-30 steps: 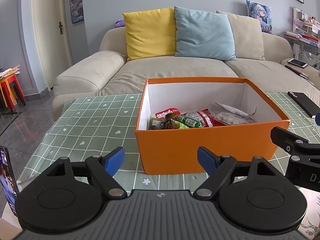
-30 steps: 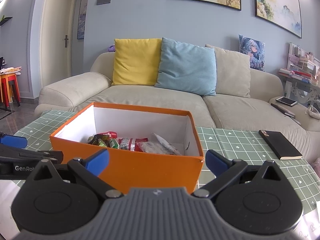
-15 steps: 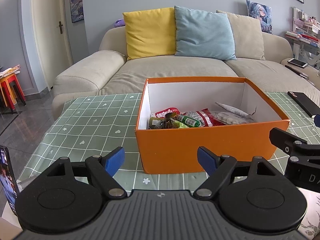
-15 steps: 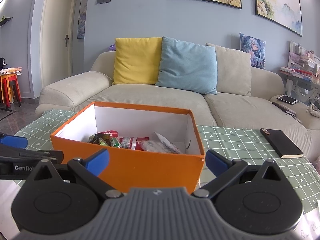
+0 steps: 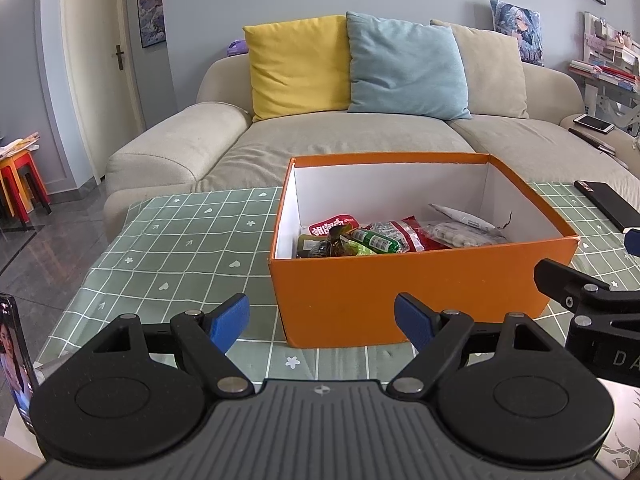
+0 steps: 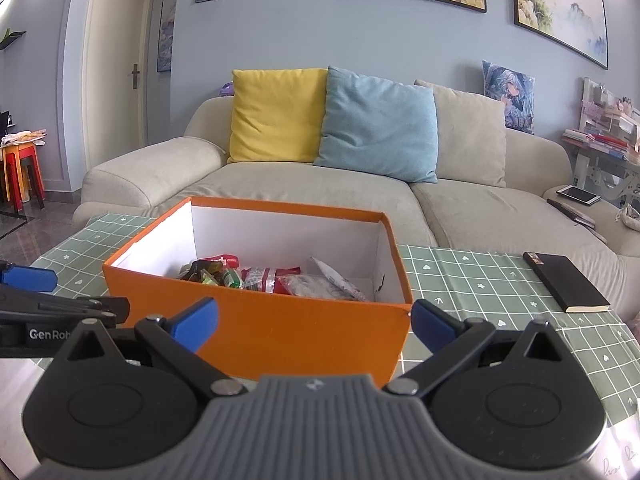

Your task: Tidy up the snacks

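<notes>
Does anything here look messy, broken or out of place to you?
Mostly tidy. The snacks lie in a loose heap in the orange box, not in rows. A small dark mark or tear shows on the box's inner right wall; I cannot tell which. Nothing is spilled on the table.

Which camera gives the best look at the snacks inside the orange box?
The left wrist view: it looks down into the orange box, showing the snack packets spread out. The right wrist view sits lower, so the front wall hides part of them.
</notes>
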Tool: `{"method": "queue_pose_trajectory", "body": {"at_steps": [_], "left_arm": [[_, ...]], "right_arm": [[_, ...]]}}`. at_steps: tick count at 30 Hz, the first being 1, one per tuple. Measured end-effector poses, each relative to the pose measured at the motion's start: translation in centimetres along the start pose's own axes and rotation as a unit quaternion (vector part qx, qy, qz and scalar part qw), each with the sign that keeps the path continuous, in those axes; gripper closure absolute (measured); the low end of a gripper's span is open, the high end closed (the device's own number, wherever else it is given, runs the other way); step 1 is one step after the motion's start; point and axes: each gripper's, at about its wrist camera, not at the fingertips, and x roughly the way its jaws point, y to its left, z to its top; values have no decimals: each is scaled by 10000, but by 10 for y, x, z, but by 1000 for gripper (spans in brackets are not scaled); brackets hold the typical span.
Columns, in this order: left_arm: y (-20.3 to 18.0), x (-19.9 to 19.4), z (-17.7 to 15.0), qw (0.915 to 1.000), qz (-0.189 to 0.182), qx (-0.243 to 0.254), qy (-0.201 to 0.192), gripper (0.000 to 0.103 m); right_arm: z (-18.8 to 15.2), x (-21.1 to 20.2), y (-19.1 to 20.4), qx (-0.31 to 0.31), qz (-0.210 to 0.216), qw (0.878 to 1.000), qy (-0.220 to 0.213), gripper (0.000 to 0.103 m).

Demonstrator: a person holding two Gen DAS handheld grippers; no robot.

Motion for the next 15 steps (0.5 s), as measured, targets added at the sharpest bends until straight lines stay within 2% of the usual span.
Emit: {"method": "queue_pose_trajectory", "body": {"at_steps": [15], "left_arm": [[-1,0,0,10000,-11,9,-3,7]], "right_arm": [[-1,2,0,-4,22,10000,59,4]]}}
